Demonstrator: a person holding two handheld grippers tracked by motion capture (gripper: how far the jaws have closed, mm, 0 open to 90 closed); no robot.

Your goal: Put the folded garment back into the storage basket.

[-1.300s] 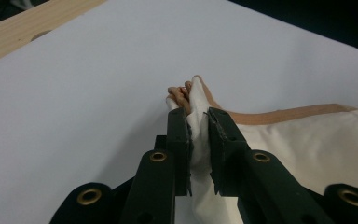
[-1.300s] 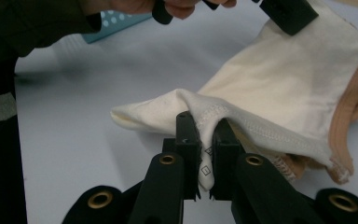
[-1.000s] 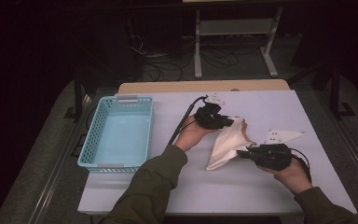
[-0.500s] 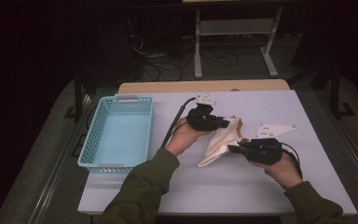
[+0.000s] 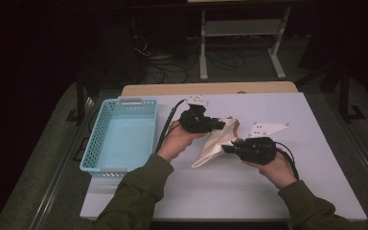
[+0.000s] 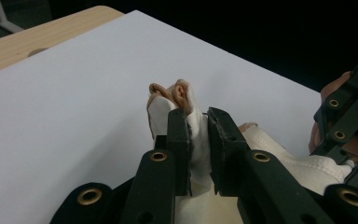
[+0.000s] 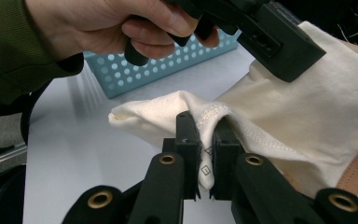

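A cream cloth garment (image 5: 215, 143) with a tan edge lies bunched near the middle of the white table (image 5: 268, 191), lifted between both hands. My left gripper (image 5: 219, 125) is shut on its far end, where the fabric (image 6: 196, 140) is pinched between the black jaws with the tan trim poking up beyond them. My right gripper (image 5: 226, 149) is shut on a stitched hem (image 7: 205, 140) with a small care label between the jaws. In the right gripper view the left hand (image 7: 102, 28) and its gripper body hang over the cloth (image 7: 307, 107).
A light blue perforated basket (image 5: 120, 136), nothing in it, stands on the table's left side. A grey three-cornered plate (image 5: 267, 129) rides above the right gripper. Beyond the table's wooden far edge (image 5: 211, 88) are cables and a metal stand (image 5: 239, 28) on the dark floor.
Both hands have shifted left with the cloth held between them. The two grippers have come a little nearer to each other, and the cloth is more bunched.
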